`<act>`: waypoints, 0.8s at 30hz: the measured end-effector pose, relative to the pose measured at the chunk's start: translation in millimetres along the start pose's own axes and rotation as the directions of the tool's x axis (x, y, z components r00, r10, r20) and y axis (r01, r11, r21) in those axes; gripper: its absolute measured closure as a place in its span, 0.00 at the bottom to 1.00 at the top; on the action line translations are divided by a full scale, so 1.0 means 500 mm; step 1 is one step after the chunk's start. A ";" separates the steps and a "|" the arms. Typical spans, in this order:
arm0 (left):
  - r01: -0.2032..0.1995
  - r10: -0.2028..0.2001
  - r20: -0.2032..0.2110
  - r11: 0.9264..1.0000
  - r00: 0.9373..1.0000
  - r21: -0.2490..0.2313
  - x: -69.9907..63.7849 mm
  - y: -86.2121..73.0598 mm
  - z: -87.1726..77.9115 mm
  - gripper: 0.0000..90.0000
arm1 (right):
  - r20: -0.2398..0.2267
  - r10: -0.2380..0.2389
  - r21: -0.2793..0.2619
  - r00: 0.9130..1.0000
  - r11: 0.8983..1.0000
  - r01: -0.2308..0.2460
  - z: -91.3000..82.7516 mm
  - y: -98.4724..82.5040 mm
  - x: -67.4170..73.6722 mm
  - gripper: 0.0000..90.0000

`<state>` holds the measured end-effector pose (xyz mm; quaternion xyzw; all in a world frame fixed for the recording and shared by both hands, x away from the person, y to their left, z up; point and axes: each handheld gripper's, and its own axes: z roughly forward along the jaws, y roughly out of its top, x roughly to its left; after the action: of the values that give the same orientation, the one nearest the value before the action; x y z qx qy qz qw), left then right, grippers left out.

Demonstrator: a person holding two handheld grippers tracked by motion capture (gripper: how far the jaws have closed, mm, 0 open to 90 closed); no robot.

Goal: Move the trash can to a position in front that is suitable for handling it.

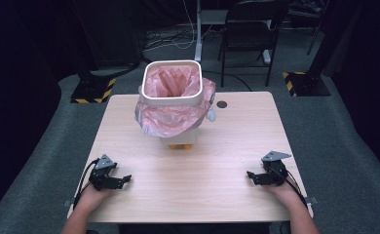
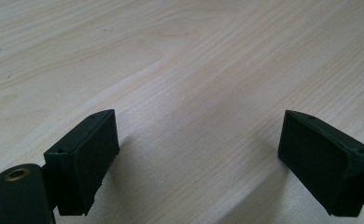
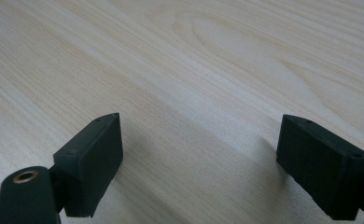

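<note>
A small white bin (image 1: 171, 100) lined with a pink plastic bag (image 1: 171, 117) stands at the back middle of the light wooden table (image 1: 198, 185); the bag's edge is folded over the rim and hangs down the sides. My left gripper (image 1: 123, 179) rests low on the table near the front left, jaws pointing toward the middle. My right gripper (image 1: 250, 175) rests near the front right, pointing inward too. In the left gripper view (image 2: 196, 140) and the right gripper view (image 3: 199, 142) both pairs of black jaws stand wide apart over bare wood, nothing between them.
A small dark round hole (image 1: 221, 104) sits in the tabletop right of the bin. Behind the table stand a black folding chair (image 1: 249, 34), a white pole (image 1: 198, 29) and stand bases with yellow-black tape (image 1: 94, 90). Grey carpet surrounds the table.
</note>
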<state>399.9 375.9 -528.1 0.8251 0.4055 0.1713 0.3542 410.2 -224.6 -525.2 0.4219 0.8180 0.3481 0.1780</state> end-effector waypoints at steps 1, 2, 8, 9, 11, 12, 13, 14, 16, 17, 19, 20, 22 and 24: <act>0.000 0.000 0.001 1.000 1.000 0.000 0.000 0.000 0.000 0.14 | 0.002 0.001 0.001 1.000 1.000 -0.001 0.000 0.000 0.001 0.15; 0.002 -0.002 0.001 1.000 1.000 0.000 0.000 0.000 0.000 0.14 | 0.002 0.001 0.003 1.000 1.000 -0.001 0.000 0.001 0.001 0.15; 0.005 -0.005 -0.004 1.000 1.000 0.008 -0.001 0.000 -0.003 0.15 | -0.003 -0.009 0.027 1.000 1.000 0.009 0.000 0.006 0.004 0.13; 0.006 -0.006 -0.004 1.000 1.000 0.008 -0.001 0.000 -0.003 0.15 | -0.003 -0.011 0.031 1.000 0.999 0.011 0.000 0.007 0.005 0.14; 0.010 -0.010 -0.006 1.000 1.000 0.012 -0.001 0.001 -0.004 0.16 | -0.001 -0.011 0.037 1.000 0.999 0.011 0.000 0.008 0.005 0.14; 0.013 -0.013 -0.007 1.000 1.000 0.013 -0.002 0.002 -0.004 0.16 | -0.001 -0.011 0.039 1.000 0.999 0.011 0.000 0.008 0.005 0.15; 0.011 -0.011 -0.008 1.000 1.000 0.018 -0.002 0.003 -0.004 0.17 | -0.002 -0.009 0.041 1.000 0.999 0.009 -0.001 0.009 0.006 0.16; 0.012 -0.011 -0.008 1.000 1.000 0.023 -0.002 0.004 -0.005 0.17 | -0.005 -0.009 0.045 1.000 0.999 0.009 -0.002 0.010 0.006 0.18; 0.010 -0.010 -0.003 1.000 1.000 0.029 -0.003 0.005 -0.006 0.18 | -0.008 -0.018 0.051 1.000 0.999 0.018 -0.005 0.011 0.006 0.22; 0.009 -0.009 0.002 0.999 1.000 0.033 -0.004 0.006 -0.007 0.18 | -0.012 -0.019 0.052 1.000 0.998 0.020 -0.006 0.012 0.006 0.24; 0.003 -0.003 0.010 0.999 1.000 0.036 -0.005 0.006 -0.009 0.23 | -0.009 -0.035 0.056 0.999 0.998 0.035 -0.009 0.014 0.008 0.29; -0.002 0.001 0.028 0.999 1.000 0.037 -0.007 0.007 -0.013 0.25 | 0.001 -0.050 0.054 0.999 0.997 0.050 -0.011 0.015 0.009 0.31; 0.008 -0.009 0.036 0.999 0.999 0.041 -0.007 0.008 -0.015 0.27 | 0.013 -0.066 0.055 0.998 0.996 0.065 -0.013 0.017 0.012 0.32; 0.017 -0.019 0.034 0.999 0.999 0.040 -0.007 0.009 -0.018 0.27 | 0.024 -0.070 0.052 0.997 0.996 0.068 -0.017 0.019 0.015 0.32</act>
<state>395.2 375.5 -518.3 0.8311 0.4100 0.1459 0.3462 406.3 -218.2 -512.8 0.4024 0.8383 0.3153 0.1897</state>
